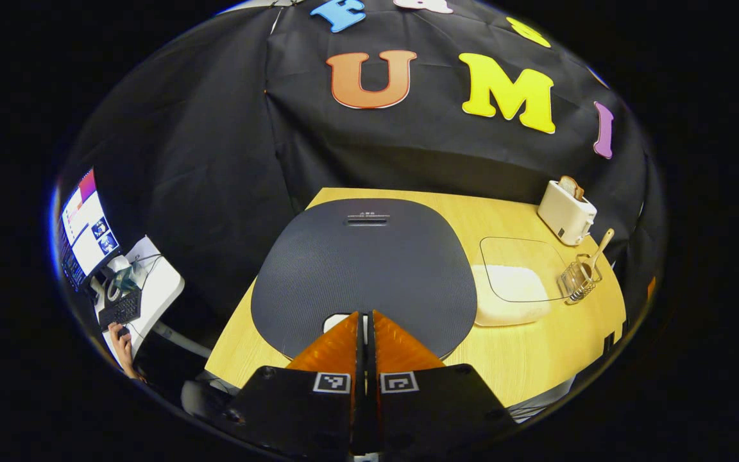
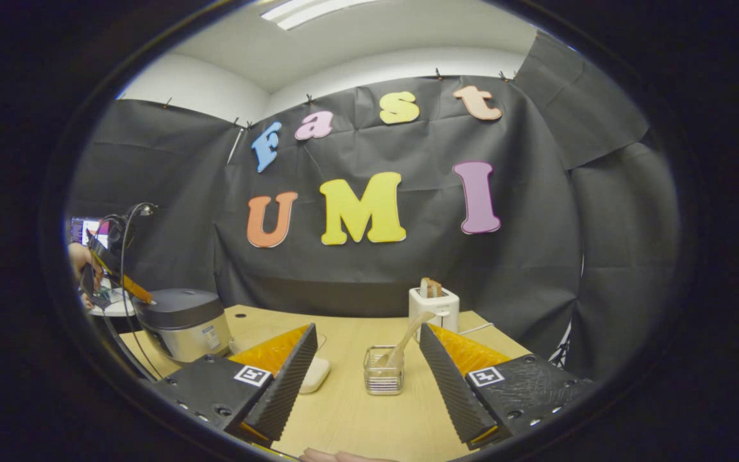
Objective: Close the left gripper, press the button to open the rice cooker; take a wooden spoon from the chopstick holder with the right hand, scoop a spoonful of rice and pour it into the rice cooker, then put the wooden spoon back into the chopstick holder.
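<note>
Rice cooker (image 1: 363, 269) lid sitting closed; clenched left claw (image 1: 364, 321) hovering over its button (image 1: 337, 319), needing downward press; right claw (image 2: 366, 366) waiting released.

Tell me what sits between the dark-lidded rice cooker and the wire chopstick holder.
In the left gripper view, a clear glass container of white rice sits between the rice cooker and the chopstick holder on the wooden table.
</note>
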A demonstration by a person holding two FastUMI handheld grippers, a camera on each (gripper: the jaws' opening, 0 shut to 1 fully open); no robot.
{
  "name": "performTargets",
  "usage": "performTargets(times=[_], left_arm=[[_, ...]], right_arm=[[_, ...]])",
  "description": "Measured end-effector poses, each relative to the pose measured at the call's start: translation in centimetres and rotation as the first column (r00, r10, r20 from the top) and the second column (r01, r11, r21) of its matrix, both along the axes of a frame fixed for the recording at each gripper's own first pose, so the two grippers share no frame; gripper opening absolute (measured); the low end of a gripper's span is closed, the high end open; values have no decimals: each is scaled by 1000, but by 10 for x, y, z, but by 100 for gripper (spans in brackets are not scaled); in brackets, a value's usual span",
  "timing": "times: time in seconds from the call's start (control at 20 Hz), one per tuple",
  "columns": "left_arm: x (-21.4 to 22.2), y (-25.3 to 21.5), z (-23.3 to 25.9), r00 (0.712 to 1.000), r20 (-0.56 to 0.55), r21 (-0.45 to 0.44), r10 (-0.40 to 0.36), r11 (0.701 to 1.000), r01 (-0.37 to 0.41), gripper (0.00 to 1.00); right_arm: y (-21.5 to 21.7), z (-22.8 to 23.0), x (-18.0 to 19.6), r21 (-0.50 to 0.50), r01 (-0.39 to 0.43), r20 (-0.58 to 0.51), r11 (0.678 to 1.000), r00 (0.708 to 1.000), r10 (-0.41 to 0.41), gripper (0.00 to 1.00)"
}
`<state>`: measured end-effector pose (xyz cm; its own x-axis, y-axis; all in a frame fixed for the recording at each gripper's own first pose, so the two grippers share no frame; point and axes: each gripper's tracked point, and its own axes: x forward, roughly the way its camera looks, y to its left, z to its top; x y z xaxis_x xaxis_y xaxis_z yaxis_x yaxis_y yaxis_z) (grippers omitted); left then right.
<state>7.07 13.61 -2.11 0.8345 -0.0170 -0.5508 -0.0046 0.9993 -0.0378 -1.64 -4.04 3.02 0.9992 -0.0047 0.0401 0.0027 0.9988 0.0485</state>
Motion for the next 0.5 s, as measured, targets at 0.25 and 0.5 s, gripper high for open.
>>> performTargets(times=[0.25,0.5], left_arm=[[-4,1,44,986,151,27,70,997,-75,3],[-21,-8,96,939,318,2,132,990,-140,26]], right_arm=[[-9,-3,3,0,15,-12,1000,1000,-15,95],[-3,-11,10,4,-2,-35,1000,999,3,92]])
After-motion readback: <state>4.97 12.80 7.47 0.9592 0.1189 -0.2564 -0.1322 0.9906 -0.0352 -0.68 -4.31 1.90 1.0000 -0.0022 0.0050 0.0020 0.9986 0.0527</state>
